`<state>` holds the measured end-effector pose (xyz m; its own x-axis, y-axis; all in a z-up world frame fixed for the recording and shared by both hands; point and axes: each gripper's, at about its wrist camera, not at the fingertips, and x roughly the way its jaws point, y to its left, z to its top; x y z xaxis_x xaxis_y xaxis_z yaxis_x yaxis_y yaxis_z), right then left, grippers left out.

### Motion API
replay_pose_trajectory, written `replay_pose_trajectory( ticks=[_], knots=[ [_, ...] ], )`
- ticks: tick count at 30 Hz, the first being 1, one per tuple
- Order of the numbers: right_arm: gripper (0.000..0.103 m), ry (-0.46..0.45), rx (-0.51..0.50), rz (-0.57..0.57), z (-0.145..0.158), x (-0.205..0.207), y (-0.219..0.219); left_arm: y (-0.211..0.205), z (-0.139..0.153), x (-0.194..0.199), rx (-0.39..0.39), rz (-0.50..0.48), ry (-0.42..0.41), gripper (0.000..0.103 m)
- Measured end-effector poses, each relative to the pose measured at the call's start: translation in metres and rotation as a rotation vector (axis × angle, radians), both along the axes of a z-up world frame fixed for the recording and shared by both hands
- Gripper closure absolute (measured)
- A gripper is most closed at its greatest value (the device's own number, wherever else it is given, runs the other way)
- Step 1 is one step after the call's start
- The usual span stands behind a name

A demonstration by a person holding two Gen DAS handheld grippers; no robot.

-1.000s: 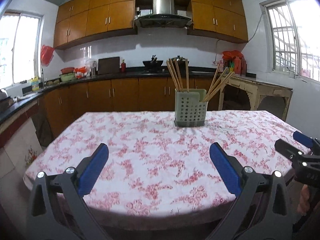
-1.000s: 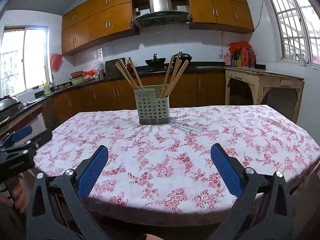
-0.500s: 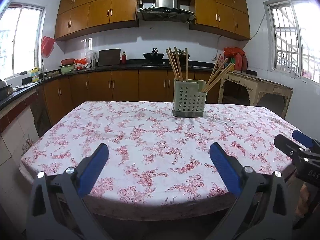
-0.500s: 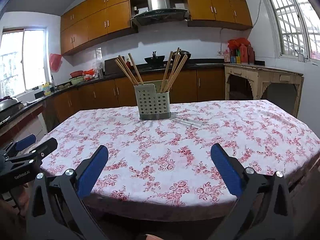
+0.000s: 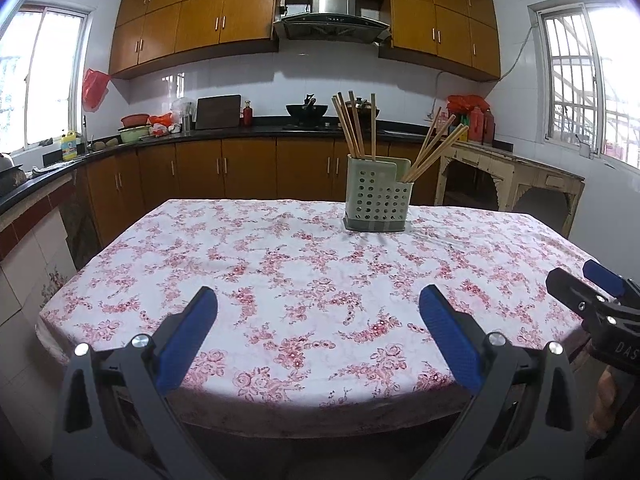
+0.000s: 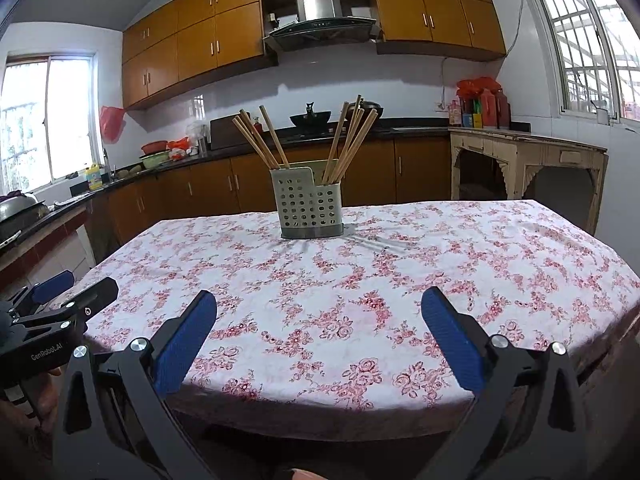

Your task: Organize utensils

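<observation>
A grey-green perforated utensil holder stands far back on the flowered tablecloth; it also shows in the right wrist view. Several wooden chopsticks stand in its left compartment and several more lean right in the other; both bunches show in the right wrist view. My left gripper is open and empty at the near table edge. My right gripper is open and empty, also at the near edge, right of the left one.
Brown cabinets and a black counter with pots and bottles run behind the table. A worn cream side table stands at the right wall. The other gripper shows at each view's side.
Both grippers have tilted and drawn back a little, so the holder sits lower and farther in both views. Both stay open and empty.
</observation>
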<state>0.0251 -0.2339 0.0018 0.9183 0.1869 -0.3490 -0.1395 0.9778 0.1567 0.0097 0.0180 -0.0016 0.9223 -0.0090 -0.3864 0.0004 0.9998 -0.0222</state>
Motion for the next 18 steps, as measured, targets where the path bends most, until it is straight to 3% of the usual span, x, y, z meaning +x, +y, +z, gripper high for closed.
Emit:
replay_pose_trajectory(
  ticks=[18],
  knots=[
    [0.002,0.013,0.011,0.0,-0.0007,-0.0012,0.0004,-0.0018,-0.0014,0.0001,-0.001,0.002,0.007,0.004]
  ],
)
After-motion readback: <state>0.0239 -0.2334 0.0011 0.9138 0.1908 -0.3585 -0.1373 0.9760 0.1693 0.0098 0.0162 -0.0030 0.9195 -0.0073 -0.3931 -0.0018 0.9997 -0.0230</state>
